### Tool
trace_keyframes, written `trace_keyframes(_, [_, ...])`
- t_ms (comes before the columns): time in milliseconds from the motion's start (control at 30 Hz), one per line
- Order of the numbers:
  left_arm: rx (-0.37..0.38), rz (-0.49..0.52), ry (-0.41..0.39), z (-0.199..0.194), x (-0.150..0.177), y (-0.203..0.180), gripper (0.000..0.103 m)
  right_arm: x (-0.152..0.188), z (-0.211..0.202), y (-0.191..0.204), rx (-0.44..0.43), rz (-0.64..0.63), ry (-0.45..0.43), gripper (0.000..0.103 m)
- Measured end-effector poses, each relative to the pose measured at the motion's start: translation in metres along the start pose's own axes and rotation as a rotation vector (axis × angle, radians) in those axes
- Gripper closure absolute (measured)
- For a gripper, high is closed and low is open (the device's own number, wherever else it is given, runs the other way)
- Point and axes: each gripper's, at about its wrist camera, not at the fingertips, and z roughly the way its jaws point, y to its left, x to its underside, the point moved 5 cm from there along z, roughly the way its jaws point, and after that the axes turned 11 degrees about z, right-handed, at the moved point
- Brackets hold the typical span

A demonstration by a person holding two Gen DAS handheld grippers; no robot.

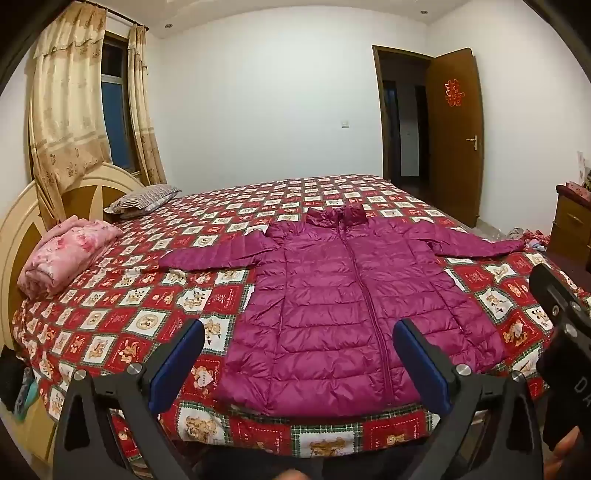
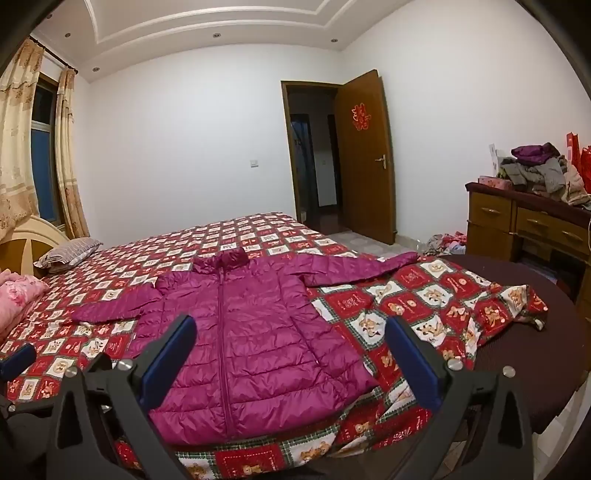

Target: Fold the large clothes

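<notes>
Brightness: we see an evenly lit room in both views.
Source: recessed ceiling lights (image 2: 216, 35); the window (image 1: 114, 122) looks dark blue.
Shadows: we find only soft ones.
Glare: faint sheen on the quilted jacket (image 1: 351, 295).
Distortion: strong fisheye bending; black corners.
Sharpness: we find slight softness and compression smear throughout.

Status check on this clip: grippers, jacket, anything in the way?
Left gripper and right gripper open, empty, above the bed's near edge. Magenta puffer jacket flat, zipped, sleeves spread, unfolded. Pink blanket and pillow well clear.
</notes>
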Motion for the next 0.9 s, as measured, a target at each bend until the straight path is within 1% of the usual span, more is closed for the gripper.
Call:
trace_keyframes(100, [0.007, 0.009, -0.021, -0.0036, -0.0012, -0.0006, 0.001, 0.0003, 0.0007, 0.0, -0.001, 0.0, 0.004, 0.0])
trace_keyframes(133, [0.019, -0.001, -0.014, -0.0029, 0.0035, -0.0012, 0.001, 0.0004, 0.0012, 0.0, -0.001, 0.0, 0.004, 0.0])
trace_keyframes(200, [0.025, 0.003, 0.004, -0.0006, 0.0006, -0.0017, 0.001, 0.0001, 0.0007, 0.0, -0.004, 0.002, -0.001, 0.0])
trace_keyframes(267, [0.016, -0.001, -0.01, -0.0031, -0.0001, -0.0001, 0.001, -0.0001, 0.0003, 0.0, -0.004, 0.001, -0.005, 0.0])
trace_keyframes(400, [0.025, -0.008, 0.01, 0.0012, -0.001, 0.0005, 0.001, -0.0012, -0.0003, 0.0007, -0.004, -0.002, -0.003, 0.0])
trace_keyframes(500, [0.028, -0.019, 0.009, 0.0023, 0.0015, 0.0024, 0.001, -0.0005, 0.0003, 0.0001, -0.004, -0.001, -0.002, 0.0])
trace_keyframes(900, [0.025, -0.005, -0.006, -0.0004, 0.0, 0.0, 0.001, -0.0001, 0.0002, 0.0003, -0.001, -0.002, -0.002, 0.0])
